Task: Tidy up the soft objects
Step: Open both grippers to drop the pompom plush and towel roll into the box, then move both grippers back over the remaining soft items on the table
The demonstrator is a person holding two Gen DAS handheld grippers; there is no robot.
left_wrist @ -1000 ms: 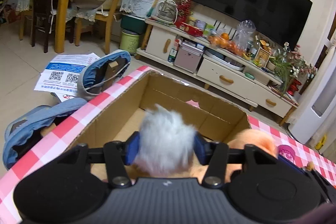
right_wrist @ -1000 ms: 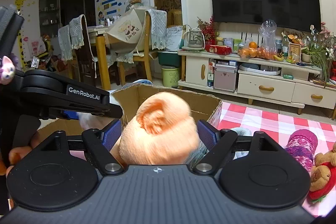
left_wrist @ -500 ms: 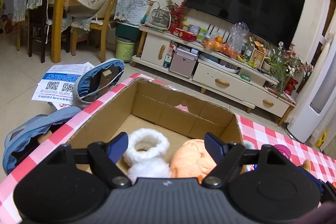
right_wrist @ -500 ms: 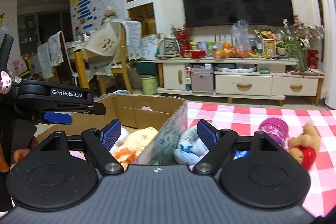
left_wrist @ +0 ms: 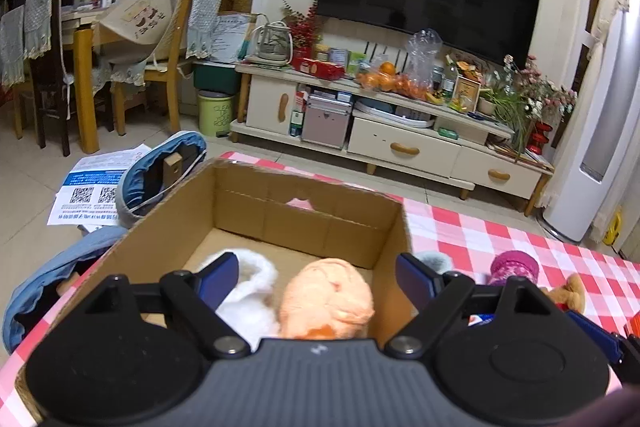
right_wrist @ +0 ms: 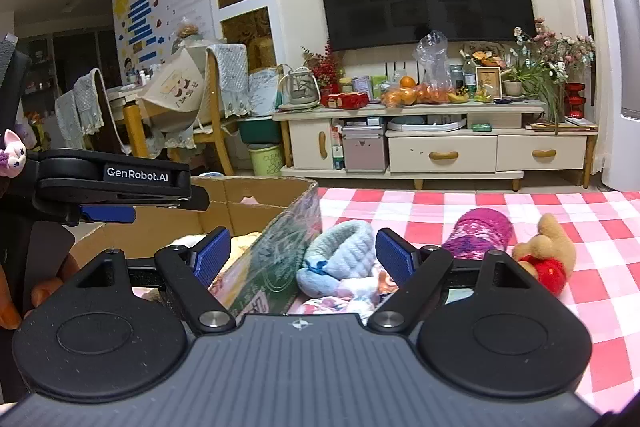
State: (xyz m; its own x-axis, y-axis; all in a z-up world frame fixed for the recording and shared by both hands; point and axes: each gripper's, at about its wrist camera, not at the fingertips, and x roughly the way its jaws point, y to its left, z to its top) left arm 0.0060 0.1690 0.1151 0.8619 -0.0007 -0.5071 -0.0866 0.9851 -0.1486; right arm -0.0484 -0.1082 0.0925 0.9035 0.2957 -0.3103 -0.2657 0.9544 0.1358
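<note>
Both fluffy toys, white (left_wrist: 248, 291) and orange (left_wrist: 328, 301), just dropped into the box (left_wrist: 304, 223). Left gripper (left_wrist: 318, 277) has just been opening, empty; right gripper (right_wrist: 302, 255) is spread too, with the blue toy (right_wrist: 340, 251) at twelve o'clock next.

A brown cardboard box (left_wrist: 304, 223) holds a white fluffy toy (left_wrist: 248, 291) and a peach plush (left_wrist: 328, 299). The tabletop (right_wrist: 500, 203) wears red-and-white checks, with a pale blue slipper (right_wrist: 340, 251), magenta knit (right_wrist: 480, 233) and tan bear (right_wrist: 548, 251) in red.
</note>
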